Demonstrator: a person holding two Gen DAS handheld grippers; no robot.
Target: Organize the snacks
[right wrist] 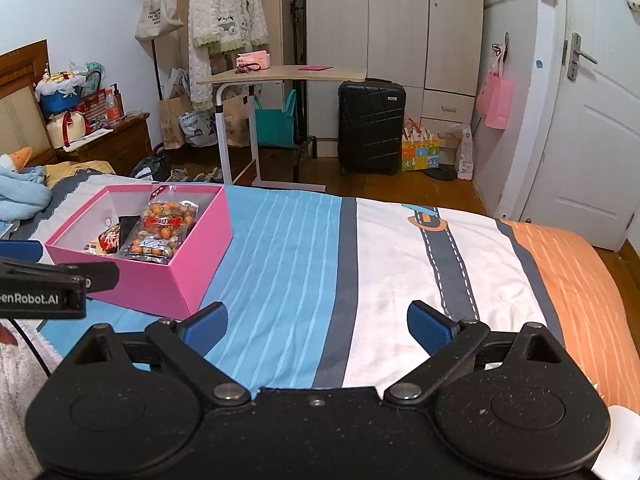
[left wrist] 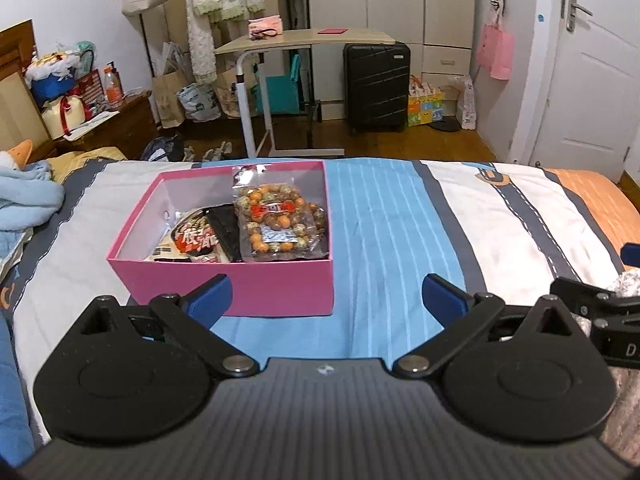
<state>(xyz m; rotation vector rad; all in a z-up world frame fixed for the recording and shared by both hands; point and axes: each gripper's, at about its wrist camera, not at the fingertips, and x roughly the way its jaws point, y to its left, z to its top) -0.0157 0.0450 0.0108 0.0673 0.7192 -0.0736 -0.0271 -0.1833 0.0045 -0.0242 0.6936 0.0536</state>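
Observation:
A pink box stands on the striped bedspread and also shows in the right wrist view. Inside lies a clear bag of orange and speckled coated nuts, also in the right wrist view, beside a red-and-black snack packet and a dark packet. My left gripper is open and empty, just in front of the box's near wall. My right gripper is open and empty over the bedspread, to the right of the box.
The bed has blue, white, grey and orange stripes. A blue blanket lies at the left. Beyond the bed stand a rolling side table, a black suitcase, a wardrobe and a white door.

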